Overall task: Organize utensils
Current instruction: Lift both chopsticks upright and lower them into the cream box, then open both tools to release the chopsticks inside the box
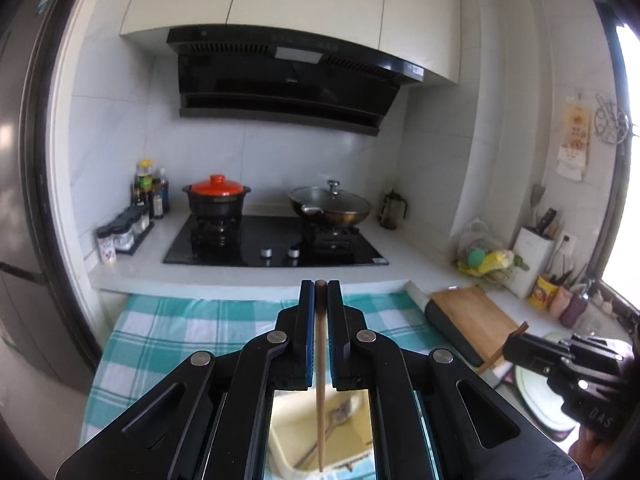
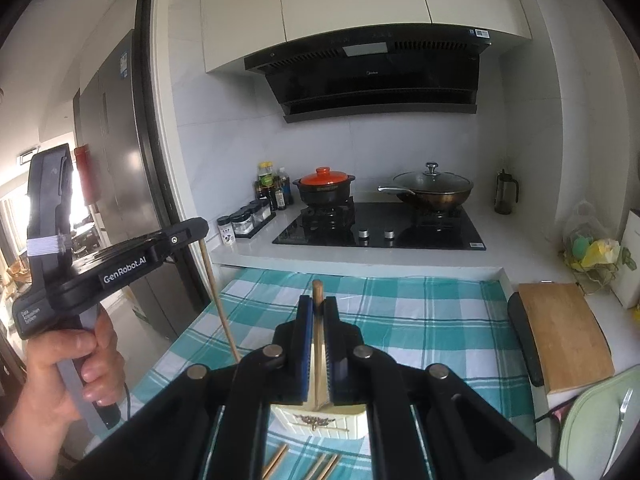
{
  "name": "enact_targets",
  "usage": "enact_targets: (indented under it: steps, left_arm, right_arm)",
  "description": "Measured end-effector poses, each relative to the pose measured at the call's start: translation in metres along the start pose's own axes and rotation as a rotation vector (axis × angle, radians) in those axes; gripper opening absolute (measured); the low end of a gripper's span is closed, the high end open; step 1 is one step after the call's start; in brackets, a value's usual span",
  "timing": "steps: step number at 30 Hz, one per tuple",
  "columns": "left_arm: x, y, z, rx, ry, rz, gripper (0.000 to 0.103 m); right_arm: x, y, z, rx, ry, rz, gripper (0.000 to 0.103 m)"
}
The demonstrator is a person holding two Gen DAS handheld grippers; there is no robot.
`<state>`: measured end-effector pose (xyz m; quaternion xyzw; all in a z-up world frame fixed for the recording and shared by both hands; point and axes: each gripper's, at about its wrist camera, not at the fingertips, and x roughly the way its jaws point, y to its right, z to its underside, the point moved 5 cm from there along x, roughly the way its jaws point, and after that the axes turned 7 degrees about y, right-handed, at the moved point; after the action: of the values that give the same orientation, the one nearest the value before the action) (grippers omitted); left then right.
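The left gripper (image 1: 321,292) has its fingers pinching one slim wooden chopstick (image 1: 320,380) that hangs tip-down over a cream rectangular plastic holder (image 1: 288,440), and the right gripper (image 2: 319,312) has its fingers pinching a second wooden chopstick (image 2: 318,344) above the same holder. Judging by this, the sorting is only partly done: several loose wooden chopsticks (image 2: 320,466) lie on the teal-and-white checked cloth (image 2: 420,320) covering the bench, and a metal fork (image 2: 623,420) sits on a pale green tray (image 2: 580,432) nearby.

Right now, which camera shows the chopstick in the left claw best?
The right wrist view: the chopstick shows side-on, hanging below the left claw. The left wrist view shows it foreshortened between the pads.
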<state>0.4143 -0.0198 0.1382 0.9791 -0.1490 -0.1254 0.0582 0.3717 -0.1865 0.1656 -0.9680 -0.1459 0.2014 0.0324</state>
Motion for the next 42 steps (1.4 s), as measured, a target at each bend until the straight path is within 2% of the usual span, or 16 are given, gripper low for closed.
enact_targets:
  steps: [6,13,17,21,22,24,25,26,27,28,30,32,34,36,39,42]
  left_arm:
    - [0.057,-0.001,0.024,-0.013,-0.078,-0.019,0.003]
    - [0.116,-0.012,0.092,-0.037,-0.321,-0.038,0.003]
    - [0.134,-0.018,0.128,-0.053,-0.447,-0.033,0.003]
    - [0.134,-0.021,0.134,-0.065,-0.476,-0.034,0.005]
    - [0.133,-0.023,0.134,-0.080,-0.483,-0.029,0.011]
    - [0.129,-0.023,0.132,-0.083,-0.488,-0.029,0.030]
    - [0.127,-0.022,0.130,-0.080,-0.485,-0.034,0.046]
    - [0.125,-0.021,0.128,-0.075,-0.476,-0.036,0.057]
    - [0.118,-0.020,0.123,-0.069,-0.461,-0.032,0.060]
    - [0.115,-0.019,0.120,-0.062,-0.450,-0.027,0.065]
    - [0.101,-0.017,0.112,-0.036,-0.424,-0.021,0.075]
    - [0.078,-0.016,0.105,0.002,-0.387,-0.030,0.092]
    - [0.048,-0.014,0.102,0.060,-0.353,-0.051,0.102]
    - [0.015,-0.014,0.106,0.136,-0.317,-0.101,0.102]
    - [-0.030,-0.019,0.127,0.205,-0.296,-0.194,0.102]
    - [-0.068,-0.027,0.158,0.222,-0.300,-0.280,0.102]
  right_arm:
    - [0.059,0.020,0.009,0.028,-0.068,0.010,0.006]
    - [0.123,0.047,0.051,0.095,-0.241,-0.001,0.006]
    - [0.141,0.056,0.074,0.122,-0.322,0.000,0.006]
    - [0.150,0.056,0.089,0.131,-0.384,-0.014,0.006]
    - [0.153,0.056,0.091,0.129,-0.394,-0.012,0.007]
    - [0.156,0.055,0.093,0.128,-0.408,-0.001,0.009]
    - [0.156,0.054,0.093,0.127,-0.413,0.001,0.011]
    - [0.156,0.052,0.092,0.124,-0.416,0.004,0.023]
    - [0.156,0.051,0.090,0.122,-0.414,0.010,0.040]
    - [0.155,0.051,0.088,0.120,-0.406,0.013,0.045]
    - [0.145,0.046,0.079,0.104,-0.380,0.009,0.047]
    - [0.130,0.041,0.067,0.073,-0.349,0.011,0.047]
    - [0.110,0.037,0.055,0.043,-0.304,0.014,0.050]
    - [0.083,0.032,0.045,0.013,-0.252,0.017,0.061]
    - [0.038,0.027,0.043,-0.042,-0.181,0.039,0.072]
    - [-0.002,0.018,0.059,-0.112,-0.148,0.062,0.077]
